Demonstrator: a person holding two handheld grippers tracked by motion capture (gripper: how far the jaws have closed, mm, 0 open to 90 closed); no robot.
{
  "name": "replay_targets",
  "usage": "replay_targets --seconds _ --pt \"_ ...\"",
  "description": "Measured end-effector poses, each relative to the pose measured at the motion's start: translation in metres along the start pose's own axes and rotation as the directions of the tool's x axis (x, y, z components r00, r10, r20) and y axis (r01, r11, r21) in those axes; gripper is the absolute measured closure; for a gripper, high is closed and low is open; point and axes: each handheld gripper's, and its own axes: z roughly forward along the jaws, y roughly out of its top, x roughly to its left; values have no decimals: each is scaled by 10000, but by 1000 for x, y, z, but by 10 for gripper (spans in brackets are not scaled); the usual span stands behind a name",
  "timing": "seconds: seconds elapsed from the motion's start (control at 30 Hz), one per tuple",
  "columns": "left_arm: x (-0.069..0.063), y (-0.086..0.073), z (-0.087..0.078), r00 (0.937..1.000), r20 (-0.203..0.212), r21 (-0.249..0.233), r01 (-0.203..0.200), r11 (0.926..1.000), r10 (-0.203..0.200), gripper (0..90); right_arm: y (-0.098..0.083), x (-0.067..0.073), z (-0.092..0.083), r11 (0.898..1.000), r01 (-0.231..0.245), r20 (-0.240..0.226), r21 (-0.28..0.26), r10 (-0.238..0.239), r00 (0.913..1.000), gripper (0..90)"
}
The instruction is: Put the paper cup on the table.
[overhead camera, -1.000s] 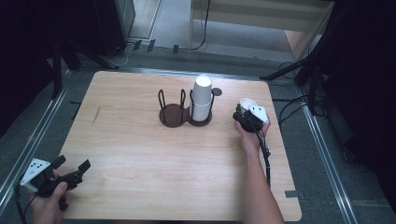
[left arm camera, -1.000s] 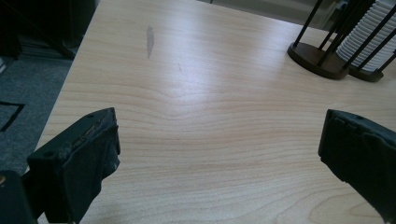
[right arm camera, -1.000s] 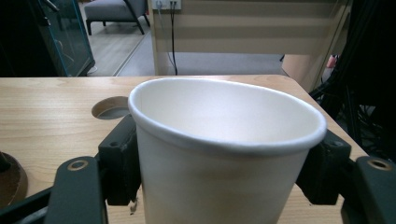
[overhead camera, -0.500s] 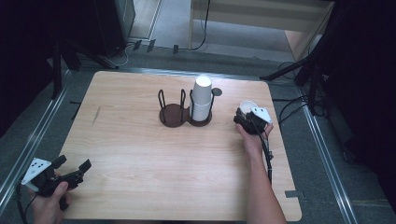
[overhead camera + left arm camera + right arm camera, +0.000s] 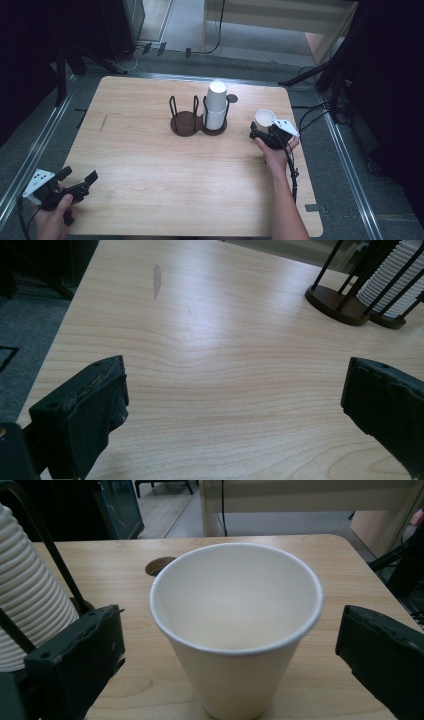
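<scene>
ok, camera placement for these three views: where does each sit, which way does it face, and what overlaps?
High view: above the person's side, looking forward and down at the table; forearms, both grippers.
Left gripper view: on the left gripper, facing bare tabletop toward the cup holder; its open jaws.
Right gripper view: on the right gripper, facing the paper cup; open jaws flank it.
Shared: the cup stack.

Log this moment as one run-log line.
right gripper: open, around upright paper cup, no contact | left gripper: open, idle | cup stack: in holder
</scene>
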Motion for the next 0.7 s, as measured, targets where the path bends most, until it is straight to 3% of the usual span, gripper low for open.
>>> replay_targets --seconds 0.43,0.6,0.7 --pt "-1 -1 0 10000 51 -16 38 10000 -38 0 -4 -15 -48 9987 -99 -597 -492 70 9982 0" --pt "1 -1 0 9998 117 -14 167 9999 -167 0 -4 -20 -68 9973 -407 -776 -608 359 9963 0" --pt "2 -1 0 9996 142 -49 245 9997 -244 0 -6 -23 -79 9972 -199 -708 -719 148 9974 0"
